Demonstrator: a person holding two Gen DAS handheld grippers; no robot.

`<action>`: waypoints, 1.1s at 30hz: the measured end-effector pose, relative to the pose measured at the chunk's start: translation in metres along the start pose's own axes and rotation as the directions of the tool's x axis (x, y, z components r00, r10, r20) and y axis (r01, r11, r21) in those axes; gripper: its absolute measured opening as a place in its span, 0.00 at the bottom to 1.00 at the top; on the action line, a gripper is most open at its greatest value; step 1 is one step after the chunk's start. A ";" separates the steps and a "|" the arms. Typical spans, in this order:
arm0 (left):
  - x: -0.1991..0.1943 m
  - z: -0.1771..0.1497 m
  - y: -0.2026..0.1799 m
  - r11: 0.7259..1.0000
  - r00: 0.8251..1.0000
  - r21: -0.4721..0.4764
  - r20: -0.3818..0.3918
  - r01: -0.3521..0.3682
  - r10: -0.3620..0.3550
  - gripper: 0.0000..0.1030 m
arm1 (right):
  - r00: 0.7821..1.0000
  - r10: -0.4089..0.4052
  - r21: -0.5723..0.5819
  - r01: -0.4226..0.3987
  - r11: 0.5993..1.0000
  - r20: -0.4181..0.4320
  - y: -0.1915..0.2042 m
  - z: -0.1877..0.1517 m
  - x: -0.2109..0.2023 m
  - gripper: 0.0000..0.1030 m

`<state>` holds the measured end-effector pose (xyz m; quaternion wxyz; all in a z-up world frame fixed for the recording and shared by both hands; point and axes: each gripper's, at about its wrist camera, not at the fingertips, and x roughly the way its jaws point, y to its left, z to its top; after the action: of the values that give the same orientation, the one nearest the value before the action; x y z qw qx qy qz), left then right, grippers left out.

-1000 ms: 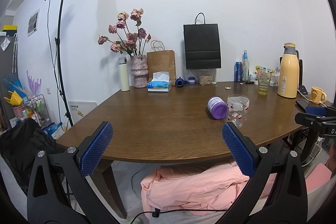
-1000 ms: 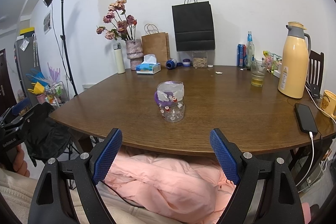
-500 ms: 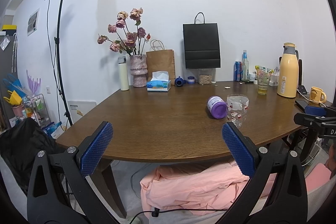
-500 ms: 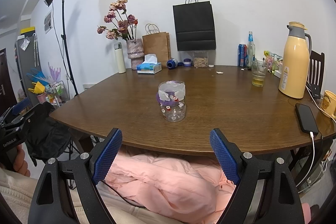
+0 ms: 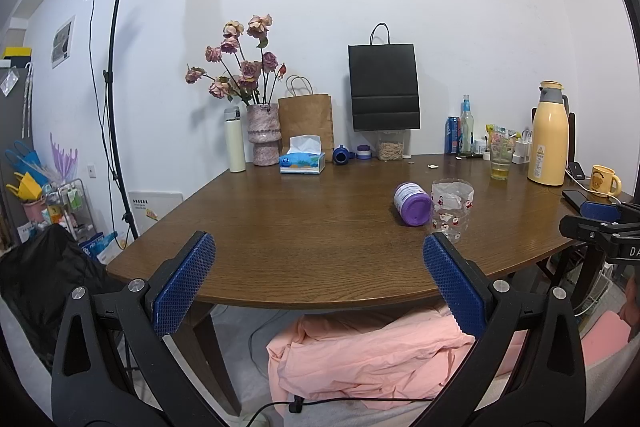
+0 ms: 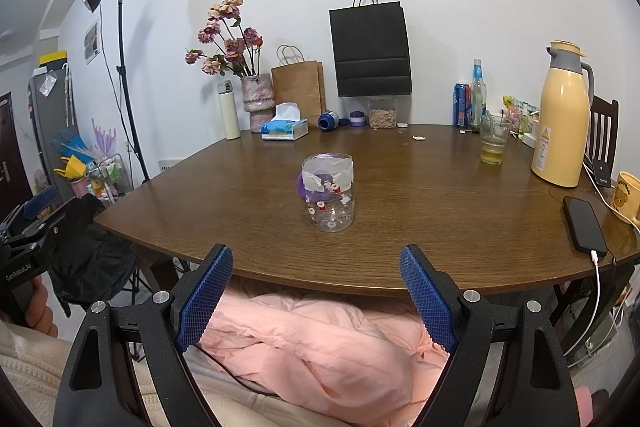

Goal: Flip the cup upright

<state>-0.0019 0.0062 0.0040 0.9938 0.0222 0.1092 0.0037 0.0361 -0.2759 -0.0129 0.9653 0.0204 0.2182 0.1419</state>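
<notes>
The left claw (image 5: 318, 277) hangs wide apart and holds nothing, short of the near edge of the brown wooden tabletop (image 5: 288, 227), above a pink padded jacket (image 5: 372, 359). The right claw (image 6: 316, 293) is likewise spread wide and holds nothing, before the same edge.

Beyond the right claw, well apart from it, a clear plastic cup (image 6: 329, 197) printed with small red figures stands on the tabletop. Just behind it, a purple cup (image 5: 411, 203) lies on its side, beside the clear one; whether they touch is unclear.

Farther right sit a glass of yellow liquid (image 6: 493, 144), a cream thermos jug (image 6: 562, 123) and a black phone (image 6: 585, 225).
</notes>
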 end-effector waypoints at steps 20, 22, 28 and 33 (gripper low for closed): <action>0.039 0.003 -0.007 0.997 0.993 0.057 -0.112 0.051 -0.045 1.00 | 1.000 -0.027 0.017 0.027 0.999 -0.005 -0.008 0.006 0.012 0.87; 0.058 0.010 -0.002 0.995 0.983 0.046 -0.163 0.092 -0.084 1.00 | 0.999 -0.046 0.010 0.046 0.999 0.004 -0.011 0.012 0.021 0.87; 0.131 0.027 -0.006 0.971 0.930 -0.021 -0.283 0.238 -0.234 1.00 | 0.998 -0.061 0.004 0.061 0.998 0.020 -0.031 0.048 0.057 0.87; 0.214 0.049 -0.040 0.948 0.873 -0.034 -0.381 0.316 -0.305 1.00 | 0.998 -0.060 0.000 0.060 0.998 -0.022 -0.049 0.079 0.100 0.87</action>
<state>0.2183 -0.0333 0.0037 0.9406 0.0177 0.3024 -0.1532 0.1694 -0.2928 0.0120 0.9666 0.0124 0.2296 0.1129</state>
